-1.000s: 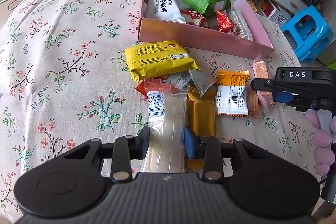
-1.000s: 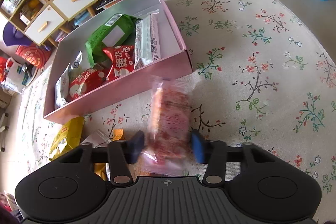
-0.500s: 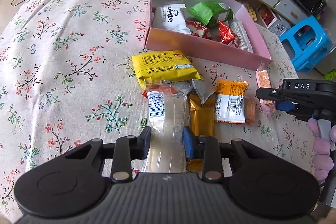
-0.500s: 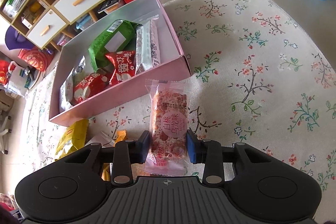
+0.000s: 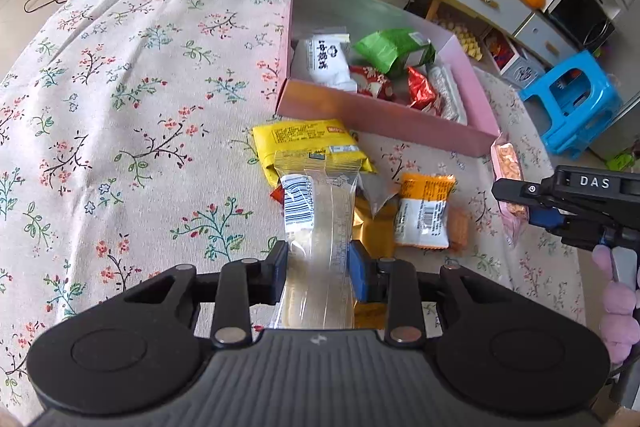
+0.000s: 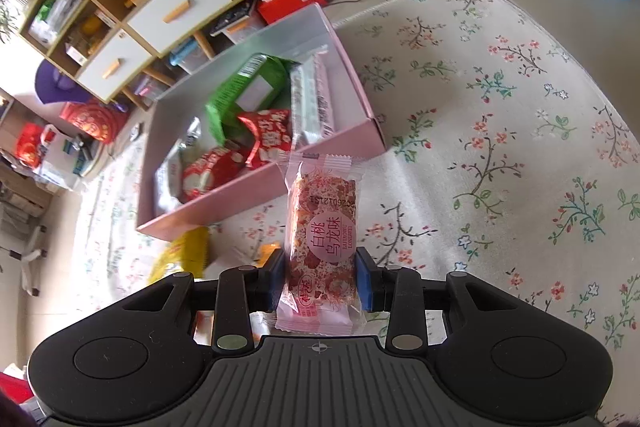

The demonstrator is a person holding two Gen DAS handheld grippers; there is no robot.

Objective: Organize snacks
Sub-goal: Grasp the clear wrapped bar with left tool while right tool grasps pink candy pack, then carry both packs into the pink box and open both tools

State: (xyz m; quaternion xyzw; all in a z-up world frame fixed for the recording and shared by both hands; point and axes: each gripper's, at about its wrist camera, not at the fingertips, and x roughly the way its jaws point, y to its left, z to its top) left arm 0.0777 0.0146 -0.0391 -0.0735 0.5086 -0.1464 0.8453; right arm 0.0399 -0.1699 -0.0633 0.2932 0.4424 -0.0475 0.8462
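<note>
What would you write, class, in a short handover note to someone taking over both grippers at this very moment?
Left gripper: shut on the clear-wrapped snack, held over the loose pile.
Right gripper: shut on the pink peach-oolong bar, held up just short of the pink box.
Done: the box holds a white packet, a green bag, red packets and a long pale bar.
Left: drop both held snacks in the box, then fetch the yellow packet, the orange-white packet, the gold one and the others on the floral cloth.
</note>
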